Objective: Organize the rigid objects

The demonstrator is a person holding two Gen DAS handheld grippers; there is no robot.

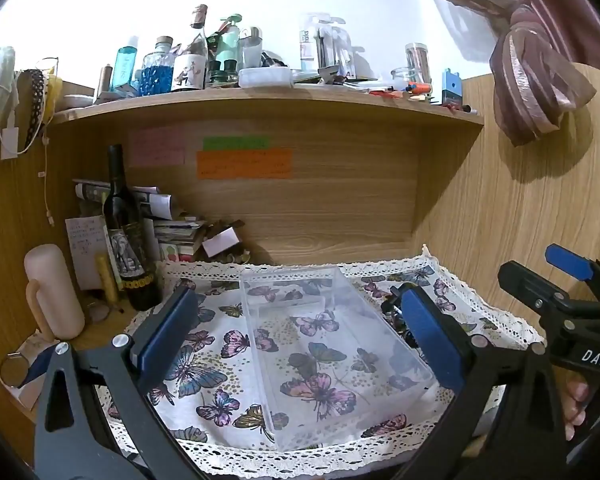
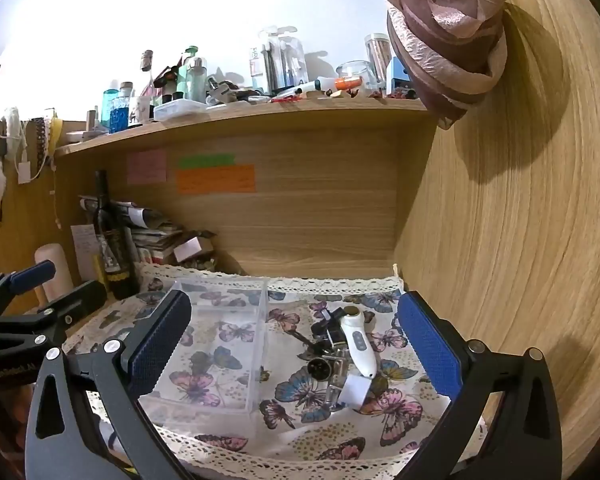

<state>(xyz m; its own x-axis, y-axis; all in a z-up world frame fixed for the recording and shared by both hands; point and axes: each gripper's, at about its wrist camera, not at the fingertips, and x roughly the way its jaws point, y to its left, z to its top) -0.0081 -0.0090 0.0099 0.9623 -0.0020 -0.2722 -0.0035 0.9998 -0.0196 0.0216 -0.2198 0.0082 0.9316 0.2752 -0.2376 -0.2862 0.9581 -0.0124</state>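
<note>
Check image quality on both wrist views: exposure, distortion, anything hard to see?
Left wrist: the wall is blown out white, fisheye bends the shelf, and the clear box shows mainly by edges and faint glare. Right wrist: same overexposed wall, hard shadow under the hanging fabric, small items sharp enough.

Handwriting on the orange note (image 1: 244,163) too blurred to read; left gripper's (image 1: 300,328) right finger hides most of the dark clutter (image 1: 396,312) at 3 o'clock of the clear box (image 1: 324,344); small metal parts (image 2: 326,364) beside the white handheld device (image 2: 358,344) unidentifiable.
</note>
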